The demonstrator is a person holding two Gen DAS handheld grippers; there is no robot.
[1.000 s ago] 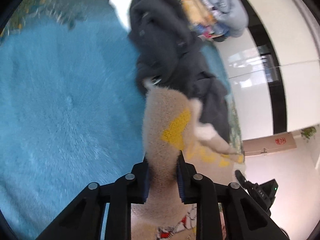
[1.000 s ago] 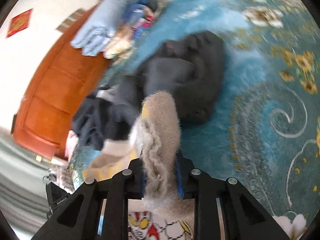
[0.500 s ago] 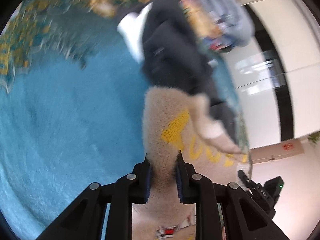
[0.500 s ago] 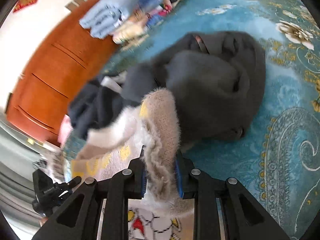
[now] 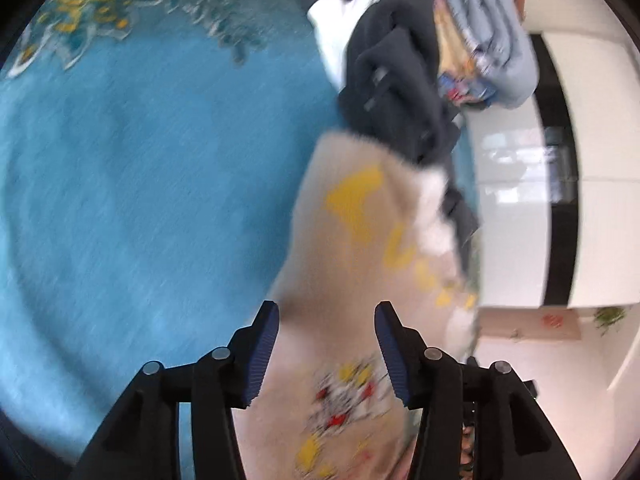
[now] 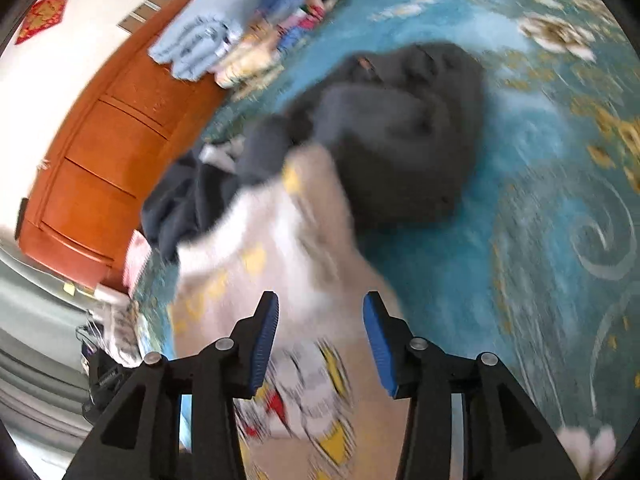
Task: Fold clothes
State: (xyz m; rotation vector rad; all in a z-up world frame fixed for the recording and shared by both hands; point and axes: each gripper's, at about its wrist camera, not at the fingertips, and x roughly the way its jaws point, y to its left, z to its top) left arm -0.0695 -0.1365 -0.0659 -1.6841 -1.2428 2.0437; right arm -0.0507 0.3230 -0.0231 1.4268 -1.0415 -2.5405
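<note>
A beige fuzzy sweater (image 5: 360,248) with yellow letters and a cartoon print lies on the blue patterned rug (image 5: 140,184). My left gripper (image 5: 326,316) is open, its blue-padded fingers spread on either side of the sweater's cloth. In the right wrist view the same sweater (image 6: 288,256) spreads out below my right gripper (image 6: 320,306), which is also open with nothing pinched. The cartoon print (image 6: 308,392) shows just under the right fingers. Both views are blurred by motion.
A heap of dark grey clothes (image 6: 400,136) lies beyond the sweater, also seen as dark clothes (image 5: 396,80). Folded light blue and colourful garments (image 6: 224,28) are stacked near an orange wooden cabinet (image 6: 112,152). White floor (image 5: 520,216) lies beyond the rug's edge.
Both grippers were shut on the beige sweater and have opened. The sweater has dropped and spread flatter on the rug.
</note>
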